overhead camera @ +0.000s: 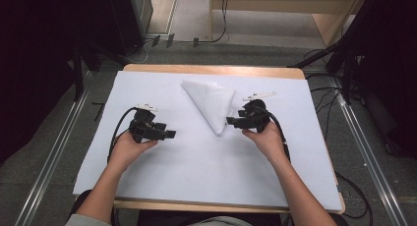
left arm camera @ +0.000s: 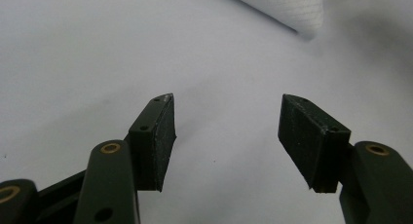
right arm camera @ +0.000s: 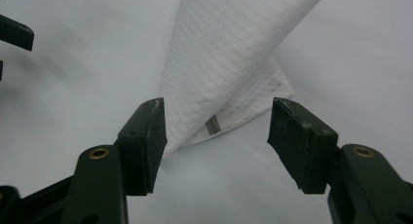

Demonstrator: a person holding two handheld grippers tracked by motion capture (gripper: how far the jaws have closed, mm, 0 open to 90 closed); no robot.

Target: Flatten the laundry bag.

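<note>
A white cloth (overhead camera: 211,101) folded into a triangle lies flat at the middle of the white table cover (overhead camera: 196,157), its narrow tip pointing toward me. My right gripper (overhead camera: 230,121) is open just right of that tip; in the right gripper view the textured cloth (right arm camera: 224,73) with a small tag lies on the cover between and beyond the jaws of that gripper (right arm camera: 216,136). My left gripper (overhead camera: 169,134) is open over the bare cover well left of the cloth. In the left gripper view the jaws of this gripper (left arm camera: 226,131) hold nothing, and the cloth tip (left arm camera: 287,7) lies far off.
The wooden table (overhead camera: 211,69) shows at its far edge. A small white tool (overhead camera: 259,95) lies right of the cloth, behind my right gripper. Cables trail from both grippers. Dark stands and floor rails flank the table.
</note>
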